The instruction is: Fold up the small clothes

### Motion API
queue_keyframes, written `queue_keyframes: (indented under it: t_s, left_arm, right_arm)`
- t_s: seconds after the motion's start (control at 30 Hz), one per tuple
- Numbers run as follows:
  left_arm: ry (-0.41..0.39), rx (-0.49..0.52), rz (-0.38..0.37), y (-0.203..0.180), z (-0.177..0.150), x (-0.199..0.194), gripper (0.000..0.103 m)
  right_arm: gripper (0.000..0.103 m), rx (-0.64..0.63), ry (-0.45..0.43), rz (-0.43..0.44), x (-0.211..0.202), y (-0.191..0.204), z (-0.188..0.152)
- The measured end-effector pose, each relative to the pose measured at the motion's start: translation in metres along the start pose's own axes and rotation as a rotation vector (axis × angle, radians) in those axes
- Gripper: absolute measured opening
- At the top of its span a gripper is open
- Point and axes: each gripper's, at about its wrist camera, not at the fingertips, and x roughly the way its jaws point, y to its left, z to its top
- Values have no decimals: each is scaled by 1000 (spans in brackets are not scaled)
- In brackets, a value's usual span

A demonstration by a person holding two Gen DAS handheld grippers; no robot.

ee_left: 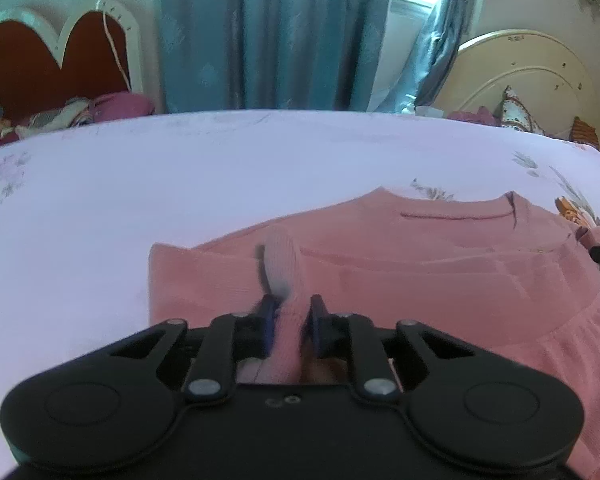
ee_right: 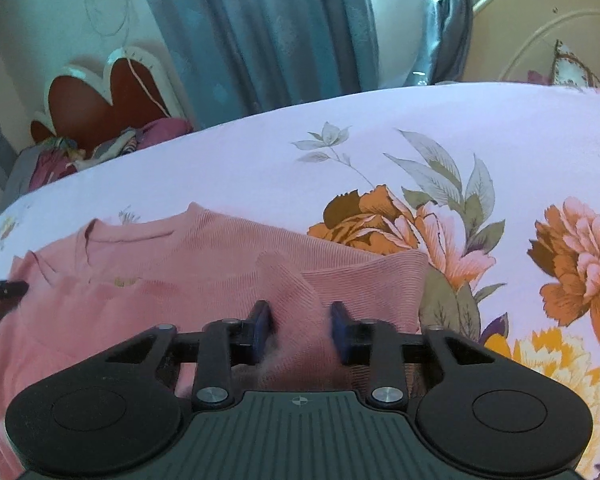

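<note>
So the pink top (ee_left: 440,276) is lying on the floral bedsheet (ee_left: 180,184), neckline pointing away toward the curtains (ee_left: 268,32), and it's only partly folded as far as I can tell.

Left side first: the left gripper (ee_left: 293,312) has its blue pads pinched on a ridge of pink fabric that stands up between them, so it's clamped on the top near the left edge. That left edge looks like it's already been turned in, with a straight side.

Moving right, the right gripper (ee_right: 300,316) is also closed on a bunched-up hump of the same top, though its jaws sit a bit wider around a thicker wad. The right sleeve area seems tucked over too.

My guess: sides are done, and the bottom-to-neck fold is what's left. Both tongs look set to lift the near hem.
</note>
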Motion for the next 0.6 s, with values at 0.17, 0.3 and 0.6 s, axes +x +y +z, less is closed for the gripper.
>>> queue_keyframes:
  t_s: [0.17, 0.3, 0.6]
  left_arm:
    - [-115, -48, 9, -3, 9, -16, 14]
    - [-231, -85, 51, -3, 25, -32, 14]
    - [-132, -70, 163, -10, 16, 17, 14]
  right_arm:
    - [9, -9, -97, -3, -20, 4, 7]
    - [9, 29, -221, -28, -39, 5, 20]
    - [9, 191, -77, -79, 14, -11, 18]
